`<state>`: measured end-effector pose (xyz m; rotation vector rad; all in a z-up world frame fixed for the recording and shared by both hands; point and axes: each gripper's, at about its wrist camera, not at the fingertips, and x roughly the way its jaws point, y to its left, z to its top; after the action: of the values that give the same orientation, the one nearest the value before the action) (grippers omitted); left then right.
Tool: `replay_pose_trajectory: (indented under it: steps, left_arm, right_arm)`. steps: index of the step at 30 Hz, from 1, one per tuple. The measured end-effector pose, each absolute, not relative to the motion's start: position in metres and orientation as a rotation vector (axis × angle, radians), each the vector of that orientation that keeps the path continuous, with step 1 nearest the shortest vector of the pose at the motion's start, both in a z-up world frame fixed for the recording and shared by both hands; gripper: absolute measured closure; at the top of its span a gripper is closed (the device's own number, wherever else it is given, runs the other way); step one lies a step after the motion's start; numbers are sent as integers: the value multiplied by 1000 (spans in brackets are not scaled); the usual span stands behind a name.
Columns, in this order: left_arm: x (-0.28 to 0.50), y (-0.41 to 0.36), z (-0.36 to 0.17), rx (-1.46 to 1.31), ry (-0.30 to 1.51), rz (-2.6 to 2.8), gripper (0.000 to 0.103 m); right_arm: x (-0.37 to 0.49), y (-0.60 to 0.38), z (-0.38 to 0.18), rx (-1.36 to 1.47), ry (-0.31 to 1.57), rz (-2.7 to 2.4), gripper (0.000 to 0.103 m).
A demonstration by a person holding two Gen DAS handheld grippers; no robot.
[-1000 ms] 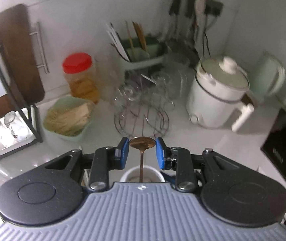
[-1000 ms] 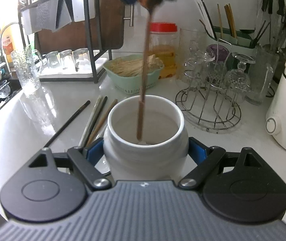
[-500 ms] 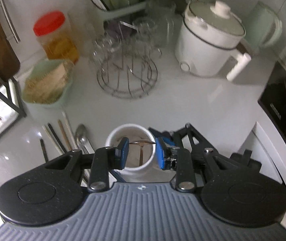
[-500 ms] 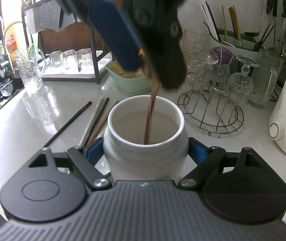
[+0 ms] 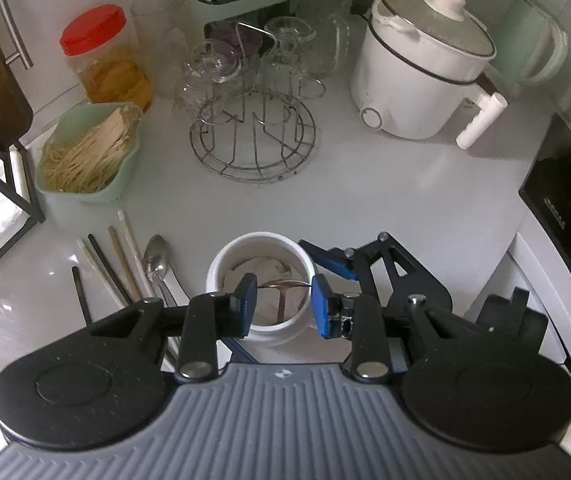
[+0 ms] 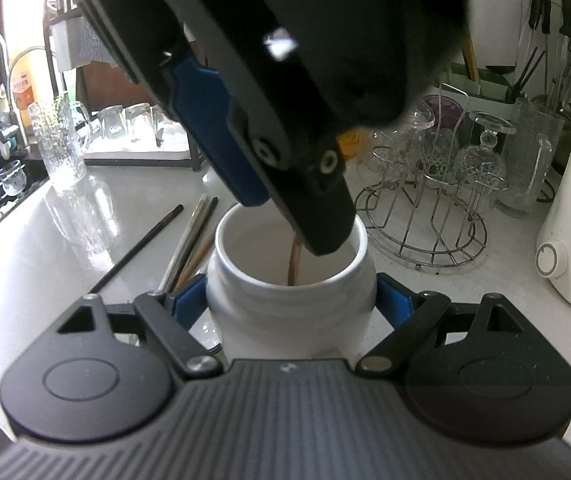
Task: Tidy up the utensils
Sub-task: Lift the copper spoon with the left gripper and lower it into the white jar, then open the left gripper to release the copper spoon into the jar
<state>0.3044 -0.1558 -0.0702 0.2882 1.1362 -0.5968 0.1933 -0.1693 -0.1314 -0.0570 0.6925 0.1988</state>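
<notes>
A white ceramic jar (image 5: pixel 221 268) stands on the white counter, and my right gripper (image 6: pixel 291 300) is shut on its body from both sides. Directly above the jar's mouth, my left gripper (image 5: pixel 283 294) is shut on the bowl of a copper spoon (image 5: pixel 283 286). The spoon's handle (image 6: pixel 294 264) hangs down inside the jar. In the right wrist view the left gripper (image 6: pixel 297 224) fills the upper picture and hides the spoon's bowl. Left of the jar lie several chopsticks (image 5: pixel 119 260) and a silver spoon (image 5: pixel 155 256), flat on the counter.
Behind the jar stands a wire rack of glasses (image 5: pixel 253 136), with a green basket of pale sticks (image 5: pixel 89 152) and a red-lidded jar (image 5: pixel 105 60) to its left. A white cooker (image 5: pixel 425 80) and a kettle (image 5: pixel 533 52) sit at right, a dark stove (image 5: pixel 565 200) beyond.
My left gripper has come down over the jar and tipped to look steeply into it, lowering the copper spoon's handle deeper inside. The right gripper and jar have stayed put.
</notes>
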Motion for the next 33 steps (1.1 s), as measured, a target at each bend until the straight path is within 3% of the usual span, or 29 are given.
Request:
replay_pose_trajectory:
  steps: [12, 33]
  left_arm:
    - [306, -136, -57, 213, 1102, -580, 64]
    - [242, -64, -1, 6, 857, -357, 64]
  right_arm:
    - [196, -167, -129, -59, 704, 193, 13]
    - [195, -166, -129, -34, 718, 153, 13]
